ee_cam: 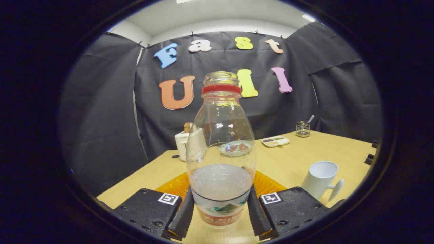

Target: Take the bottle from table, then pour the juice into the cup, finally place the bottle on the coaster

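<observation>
Clear plastic bottle, uncapped, is held upright between the jaws above orange coaster; tilting risks spillage, loosened grip slippage.

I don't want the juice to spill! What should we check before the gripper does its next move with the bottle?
1. Gripper has fingers on both sides of the bottle: ok.
2. Bottle upright: ok.
3. Cap off, only the red ring on the neck: ok.
4. Orange coaster beneath or just behind the bottle: cannot tell which.
5. White cup upright on the table, apart from the bottle: ok.
6. Liquid sits low in the bottle; poured already: cannot tell.
</observation>
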Available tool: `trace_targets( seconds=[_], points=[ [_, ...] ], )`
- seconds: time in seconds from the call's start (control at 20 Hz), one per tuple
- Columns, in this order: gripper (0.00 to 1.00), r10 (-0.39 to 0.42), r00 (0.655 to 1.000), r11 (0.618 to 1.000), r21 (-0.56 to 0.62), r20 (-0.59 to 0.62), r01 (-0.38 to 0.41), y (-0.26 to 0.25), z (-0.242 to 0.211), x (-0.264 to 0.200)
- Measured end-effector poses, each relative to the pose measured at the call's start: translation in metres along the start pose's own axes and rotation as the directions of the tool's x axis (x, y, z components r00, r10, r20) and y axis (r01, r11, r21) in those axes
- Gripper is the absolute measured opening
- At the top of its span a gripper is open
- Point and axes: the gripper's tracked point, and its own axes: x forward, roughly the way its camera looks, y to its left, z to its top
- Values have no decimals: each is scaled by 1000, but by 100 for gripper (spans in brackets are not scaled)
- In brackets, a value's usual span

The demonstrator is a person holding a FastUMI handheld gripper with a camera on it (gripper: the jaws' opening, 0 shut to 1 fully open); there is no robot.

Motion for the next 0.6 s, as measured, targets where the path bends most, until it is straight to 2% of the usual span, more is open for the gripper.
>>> trace_targets(
  seconds=[0.2,0.35,0.6],
  points=[
    [73,27,999,995,99,30,-30,15,35,-6],
    [73,66,997,975,209,45,-74,28,55,-5],
    [73,77,994,907,409,80,-103,24,81,-10]
  ],
)
